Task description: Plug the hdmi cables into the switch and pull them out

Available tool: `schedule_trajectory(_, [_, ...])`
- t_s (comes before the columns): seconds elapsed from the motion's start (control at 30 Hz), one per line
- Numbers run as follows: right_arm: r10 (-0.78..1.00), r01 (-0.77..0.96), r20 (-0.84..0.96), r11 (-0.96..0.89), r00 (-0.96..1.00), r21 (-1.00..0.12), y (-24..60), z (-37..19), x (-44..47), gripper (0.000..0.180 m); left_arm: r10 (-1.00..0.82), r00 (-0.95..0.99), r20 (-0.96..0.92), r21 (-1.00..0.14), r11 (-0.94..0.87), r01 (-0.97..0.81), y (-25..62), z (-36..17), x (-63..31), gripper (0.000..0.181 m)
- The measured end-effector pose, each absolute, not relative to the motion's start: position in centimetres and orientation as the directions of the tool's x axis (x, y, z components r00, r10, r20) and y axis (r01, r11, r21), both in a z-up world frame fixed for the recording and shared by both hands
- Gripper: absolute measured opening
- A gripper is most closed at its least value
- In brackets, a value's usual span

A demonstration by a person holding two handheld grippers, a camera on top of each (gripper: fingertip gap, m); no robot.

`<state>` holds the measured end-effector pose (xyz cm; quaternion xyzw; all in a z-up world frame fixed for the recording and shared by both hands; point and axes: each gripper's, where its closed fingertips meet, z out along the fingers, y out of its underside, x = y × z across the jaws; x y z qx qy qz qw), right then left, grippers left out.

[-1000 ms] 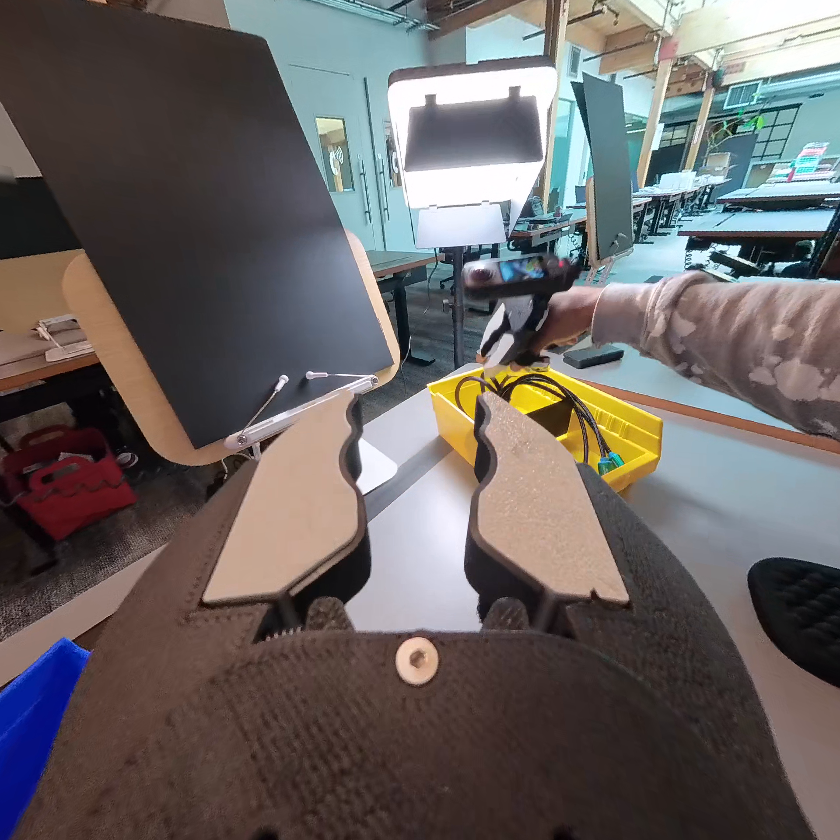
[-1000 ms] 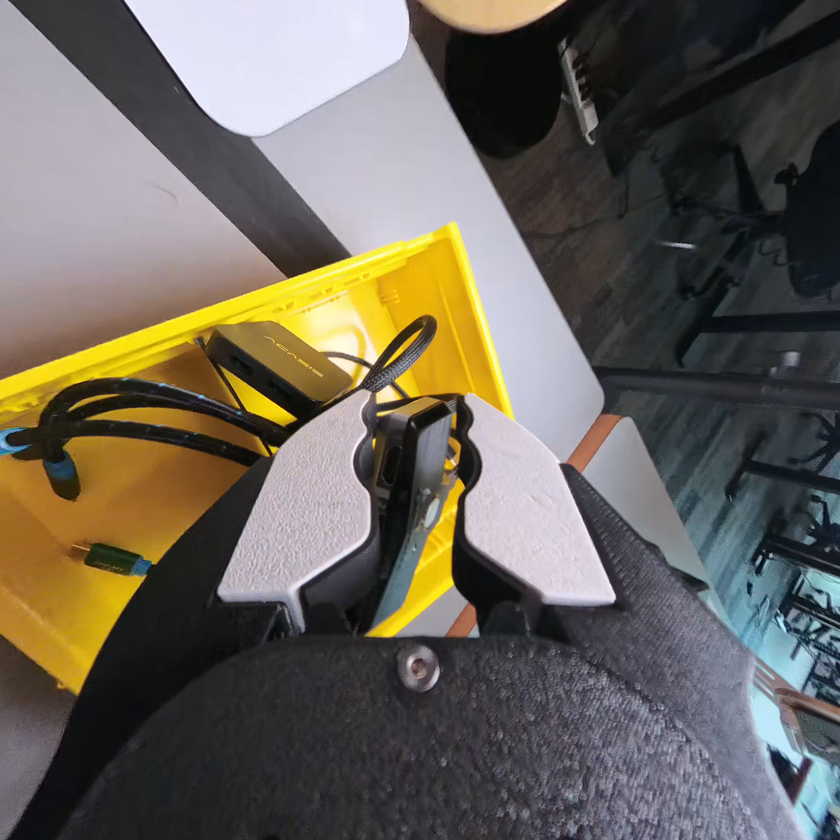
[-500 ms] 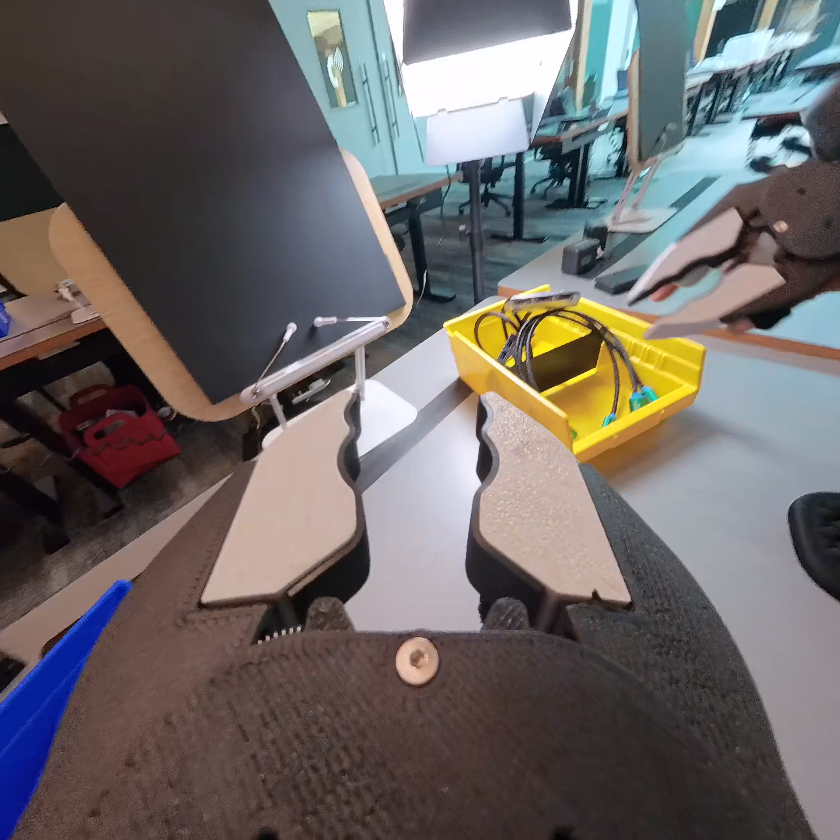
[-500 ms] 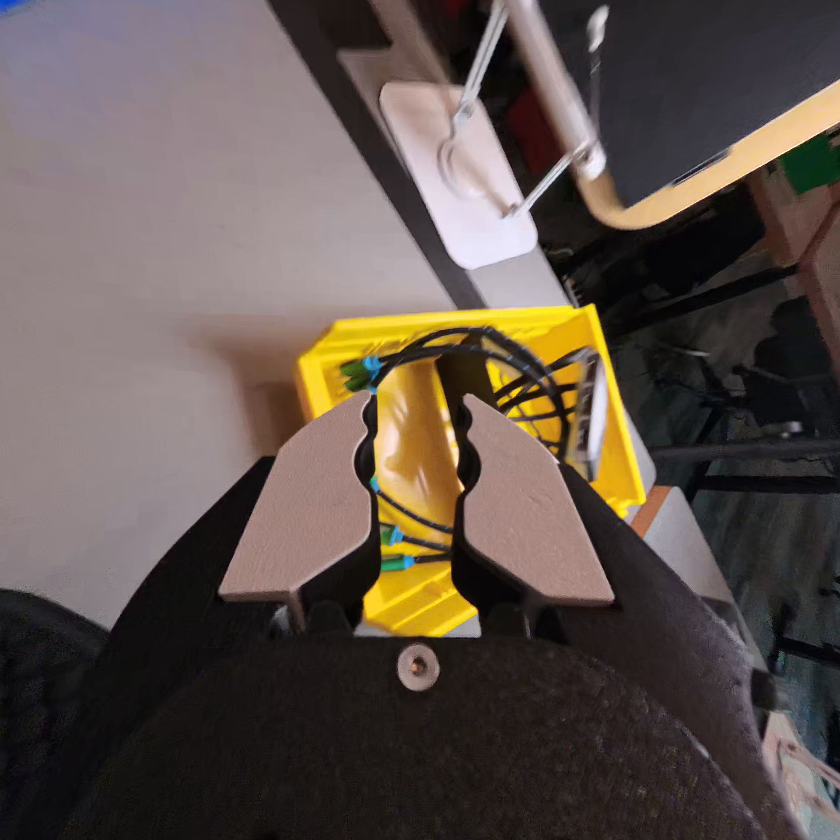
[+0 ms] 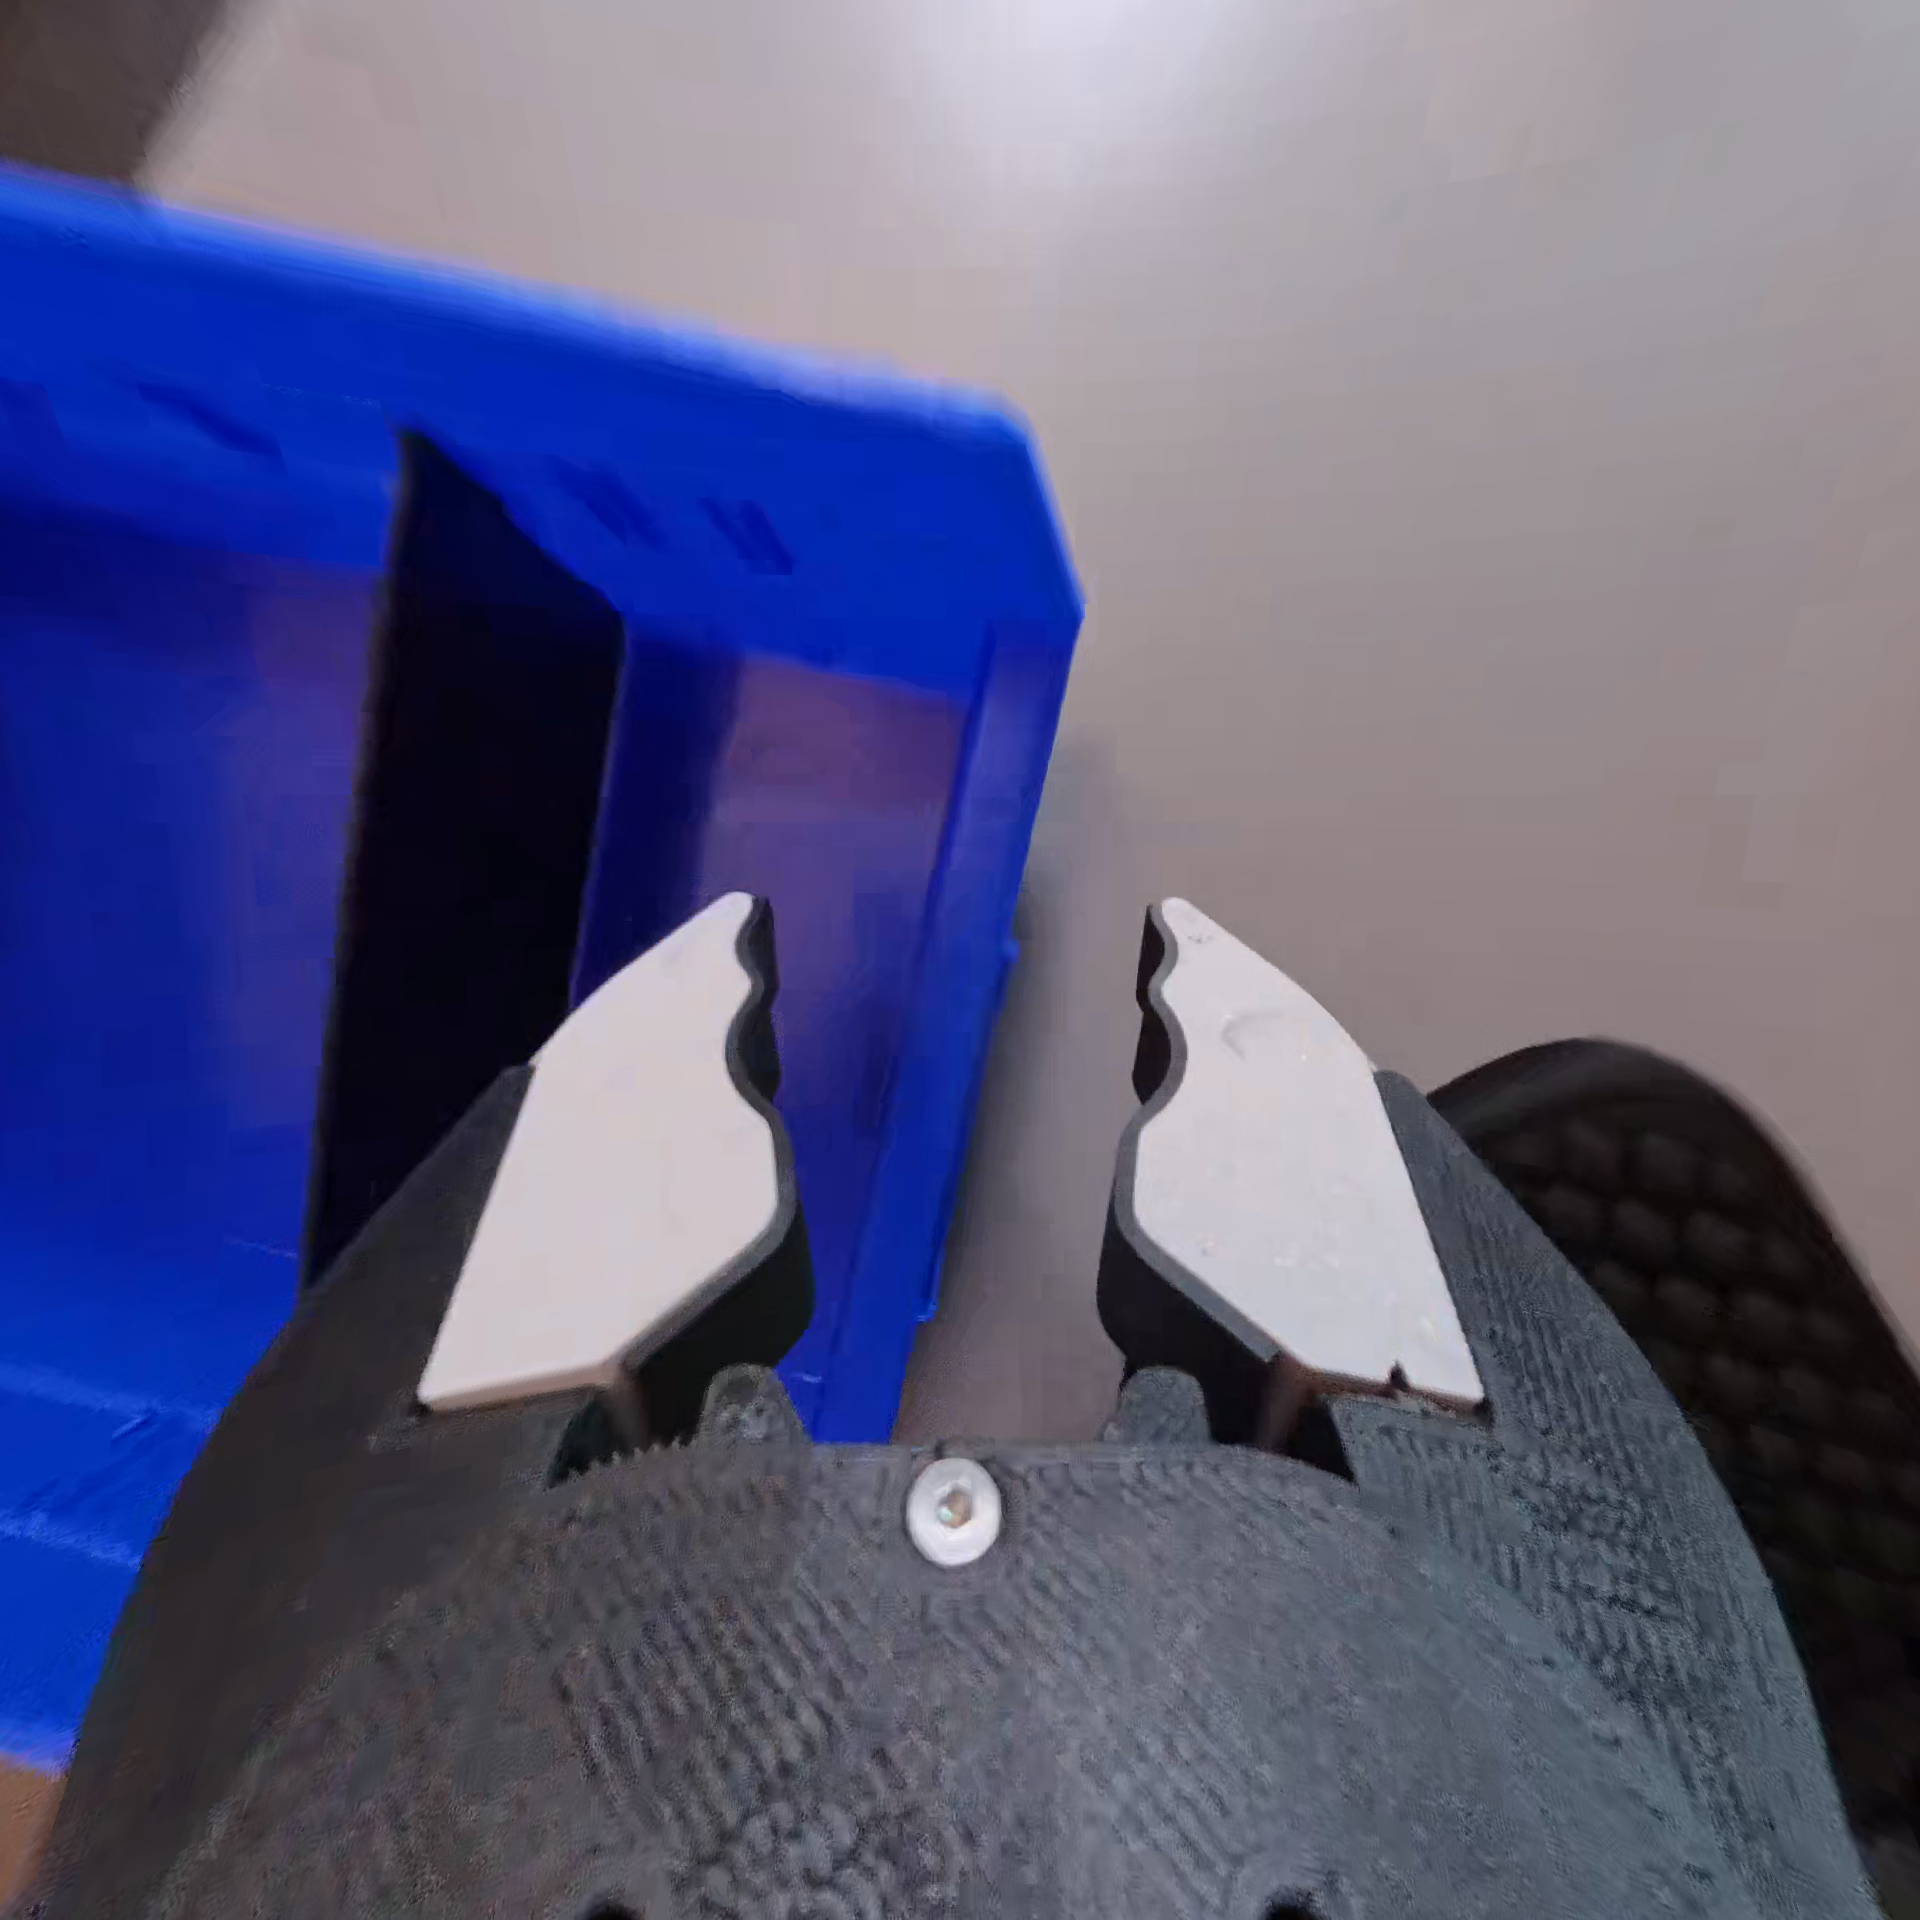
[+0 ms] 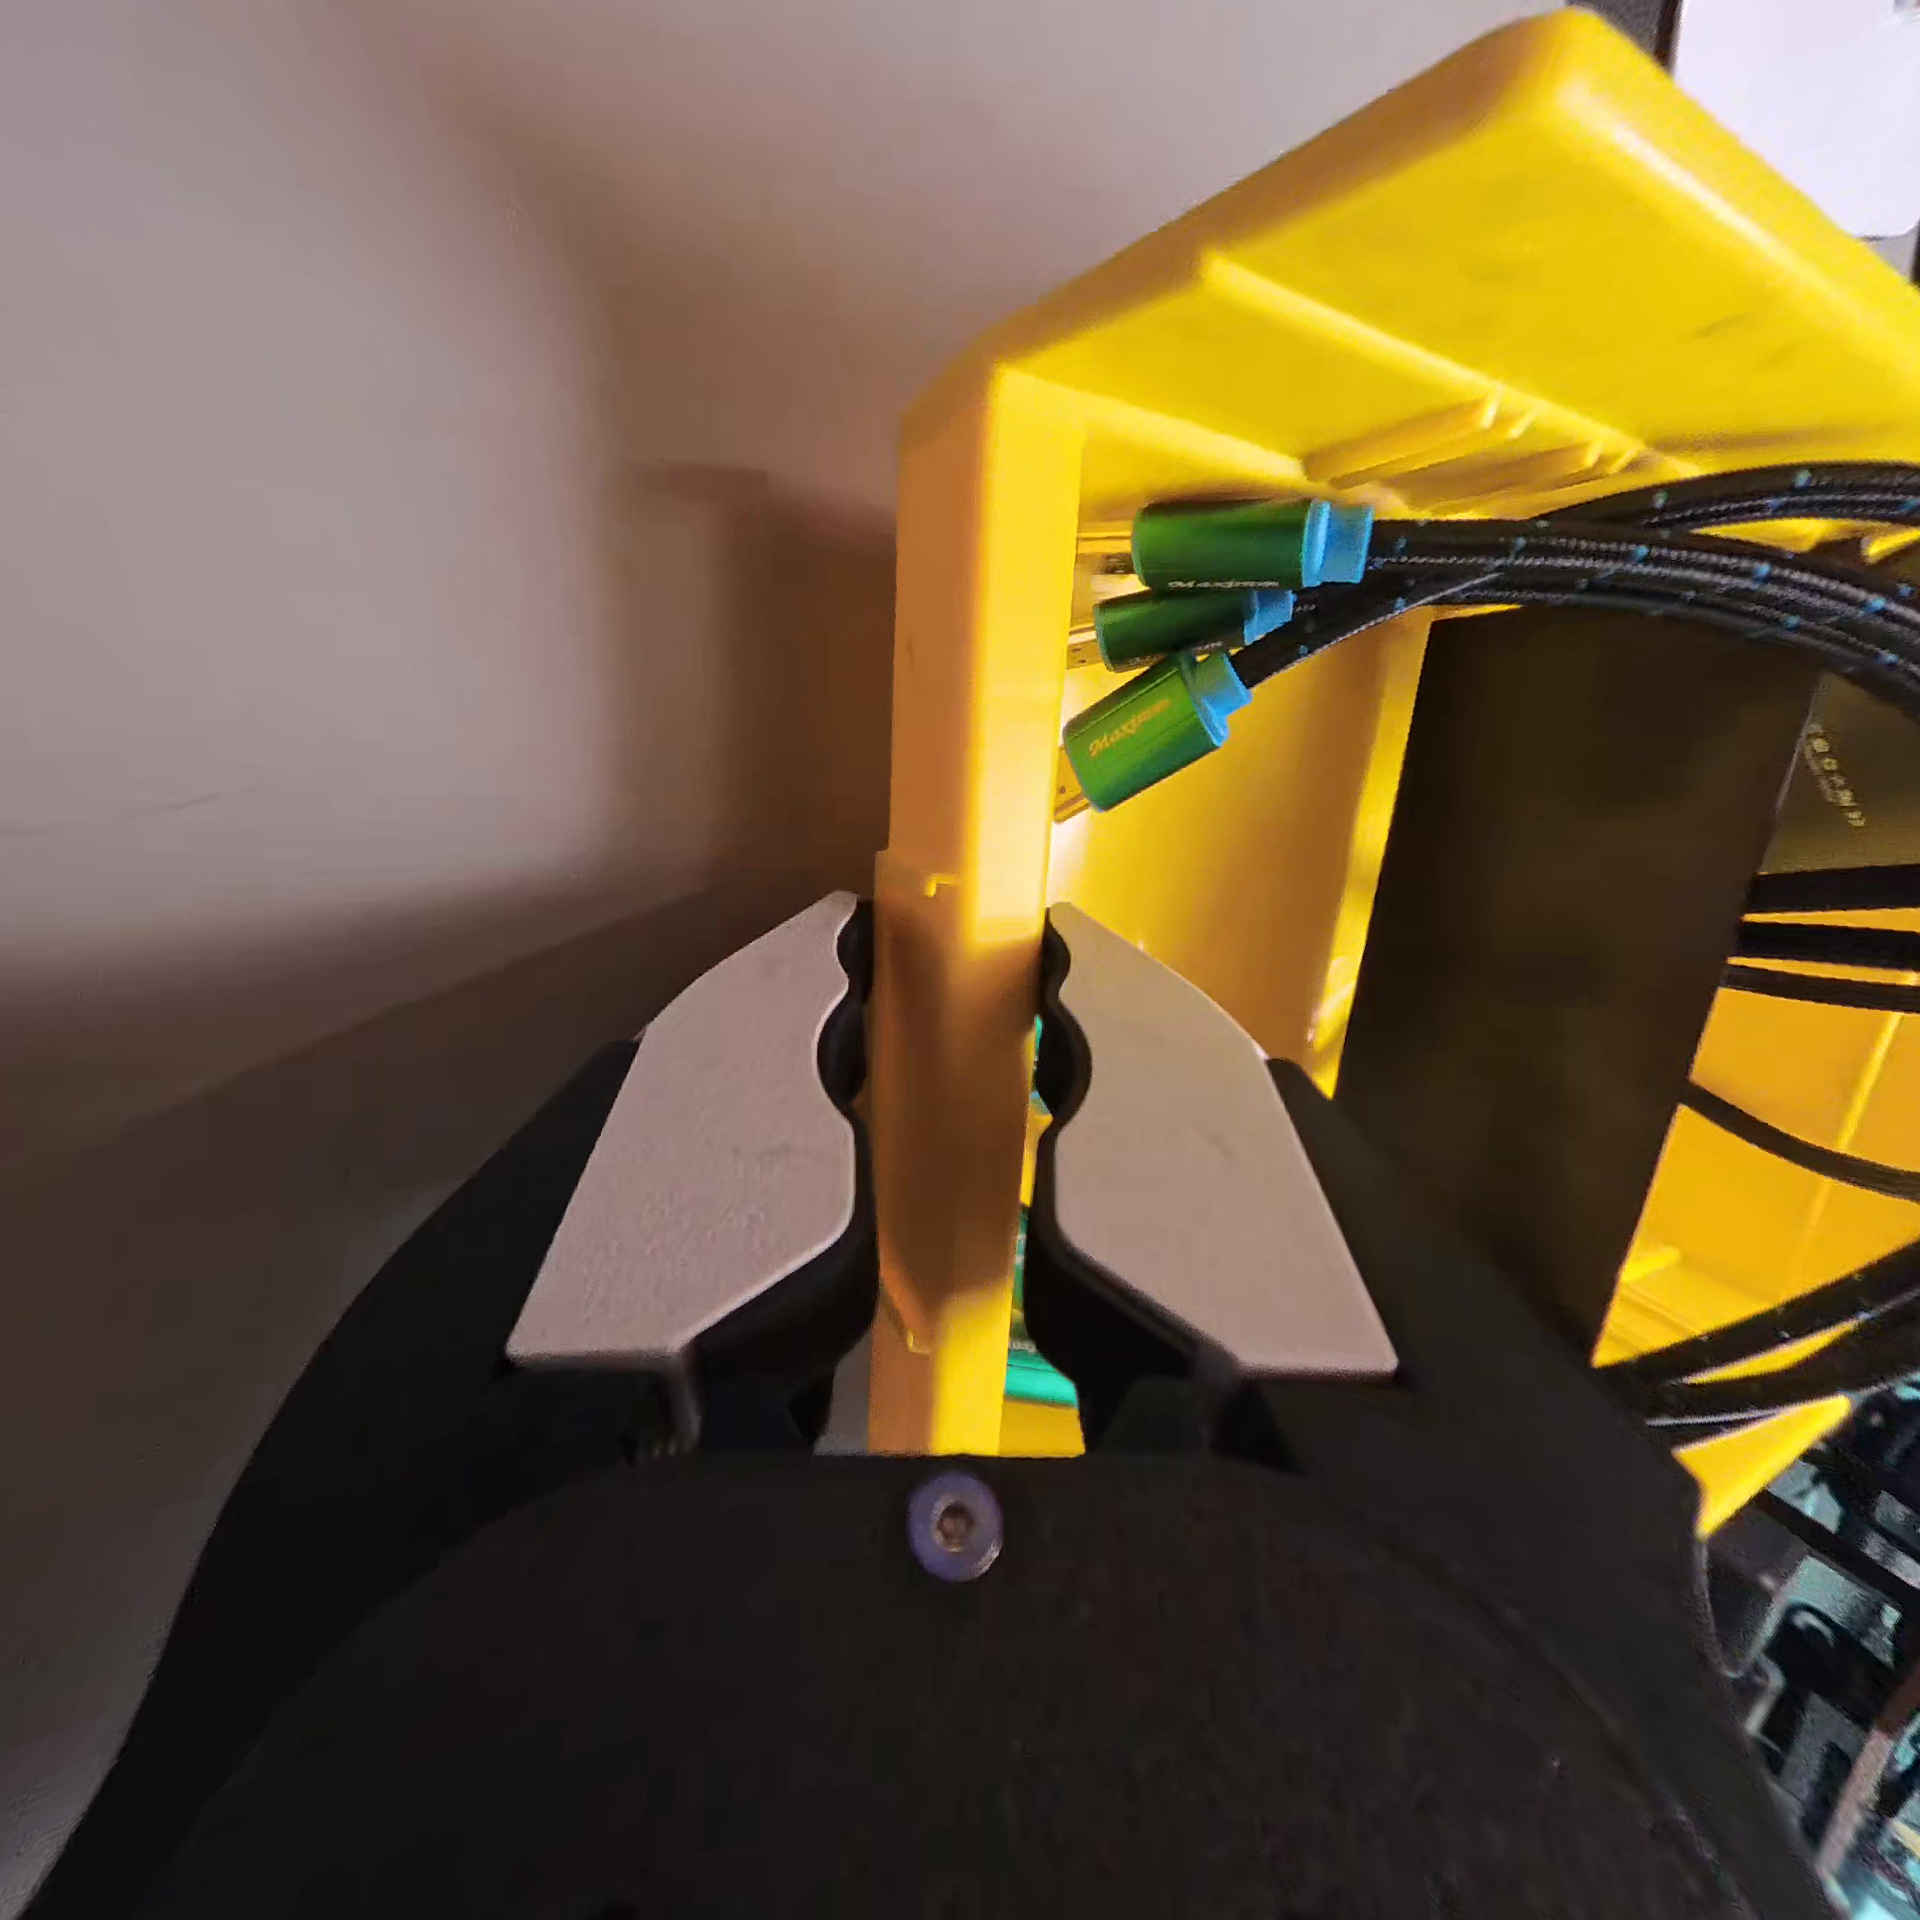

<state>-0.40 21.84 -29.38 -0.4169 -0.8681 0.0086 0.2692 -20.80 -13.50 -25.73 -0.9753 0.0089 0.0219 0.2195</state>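
Note:
My right gripper (image 6: 951,914) is shut on a side wall of the yellow bin (image 6: 966,644), with one finger outside and one inside. In the bin lie three green HDMI plugs (image 6: 1216,545) with blue collars on black braided cables (image 6: 1621,561). A black divider (image 6: 1538,935) stands in the bin, and a black box (image 6: 1860,769), seemingly the switch, shows behind it. My left gripper (image 5: 956,914) is open and empty. Its fingers straddle the right wall of a blue bin (image 5: 997,831) without gripping it.
The blue bin holds a black divider (image 5: 478,831). A black textured pad (image 5: 1714,1247) lies right of my left gripper. Both bins stand on a grey table (image 5: 1455,520), which also shows in the right wrist view (image 6: 364,416). A white lamp base (image 6: 1829,104) stands behind the yellow bin.
My right gripper let go of a black device in the yellow bin, moved back and closed on the bin's wall. My left gripper swung down over the blue bin and opened wider.

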Motion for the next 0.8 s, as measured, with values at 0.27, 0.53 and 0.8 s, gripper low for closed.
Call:
schedule_trajectory(0.27, [0.650, 0.658, 0.512, 0.726, -0.562, -0.200, 19.4, -29.3, 2.2, 0.029, -0.195, 0.962, -0.193, -0.257, -0.936, -0.242, -12.9, -30.8, -21.4, 0.025])
schedule_trajectory(0.53, [0.508, 0.473, 0.535, 0.854, -0.675, -0.216, 10.9, -29.2, 5.8, 0.030, -0.414, 0.891, -0.187, -0.301, -0.839, -0.453, -6.2, -30.8, -14.8, 0.025])
schedule_trajectory(0.8, [0.770, 0.381, 0.469, 0.628, -0.432, -0.679, 5.8, -21.3, 9.6, 0.036, -0.513, 0.759, -0.401, -0.338, -0.687, -0.643, -0.2, -29.0, -10.9, 0.036])
